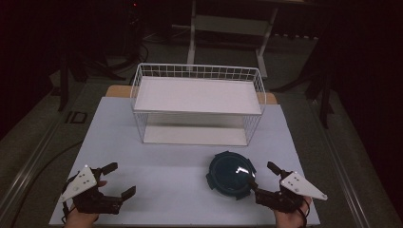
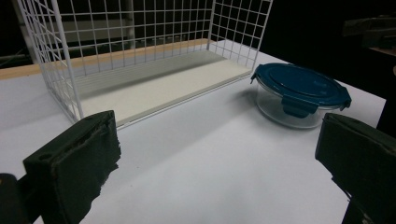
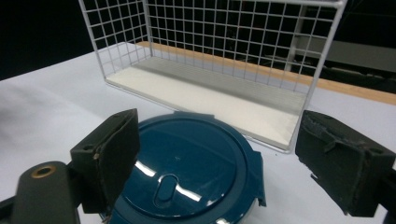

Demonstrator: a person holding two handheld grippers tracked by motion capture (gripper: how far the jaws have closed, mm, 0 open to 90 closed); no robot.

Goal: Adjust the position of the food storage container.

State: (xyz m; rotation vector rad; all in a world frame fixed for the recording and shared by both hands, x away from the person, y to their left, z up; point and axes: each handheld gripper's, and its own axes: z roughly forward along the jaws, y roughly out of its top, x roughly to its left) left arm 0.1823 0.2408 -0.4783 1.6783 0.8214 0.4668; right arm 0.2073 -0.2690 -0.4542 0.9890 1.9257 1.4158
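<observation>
A round glass container with a dark teal clip lid (image 1: 230, 174) stands on the white table (image 1: 166, 166), near the front and right of centre. My right gripper (image 1: 263, 178) is open just right of it, low by the lid's edge, with nothing pressed between the jaws. Seen from the right gripper view, the lid (image 3: 187, 163) lies under and between the spread jaws of that gripper (image 3: 229, 158). My left gripper (image 1: 122, 178) is open and empty at the front left. The container (image 2: 299, 93) appears far off to the right beyond the left gripper (image 2: 217, 158).
A white wire rack (image 1: 197, 102) with an upper and a lower shelf stands at the back middle of the table, its open side facing me. Behind the table a pale metal stand (image 1: 228, 28) rises from the dark floor. The table's front edge runs just under both hands.
</observation>
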